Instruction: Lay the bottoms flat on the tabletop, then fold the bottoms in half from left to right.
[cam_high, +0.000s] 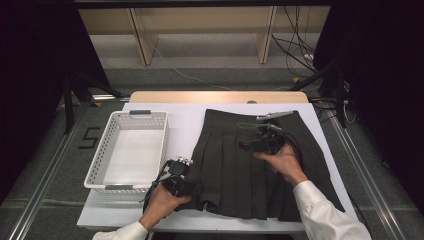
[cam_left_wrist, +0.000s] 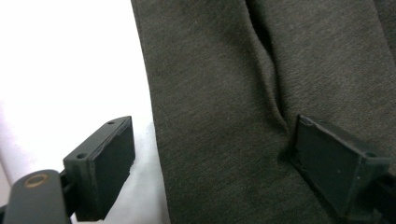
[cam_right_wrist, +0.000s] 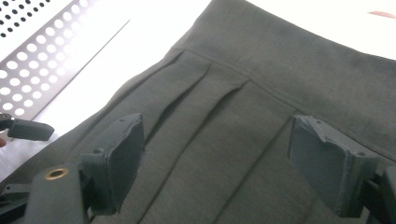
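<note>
The left gripper (cam_high: 192, 188) is sitting with its 2 jaws spread wide, straddling the skirt's (cam_high: 250, 165) left edge near the hem: 1 jaw is resting over the white table cover (cam_left_wrist: 60, 70) just off the skirt, the other is lying on the cloth beside a pleat fold, and nothing is being pinched between them. The right gripper (cam_high: 248, 145) is likewise released, its 2 jaws hanging apart over the skirt's upper middle, pointing toward the waistband (cam_right_wrist: 299, 60), with pleats running between them and no fabric caught.

The dark pleated skirt is lying flat on the table cover, waistband at the far side, hem toward the person. The white perforated basket (cam_high: 100, 160) is standing empty just to the skirt's left.

Judging from this pose, the work in hand is gathering or folding the skirt, and several things could be going wrong here. The left jaws are bracketing only the very edge, so closing there may be catching a single layer, or the table cover with it, and the skirt would be dragging or slipping free. The right jaws, held flat over taut cloth, may be closing on nothing. Uneven lifting would be skewing the pleats.
</note>
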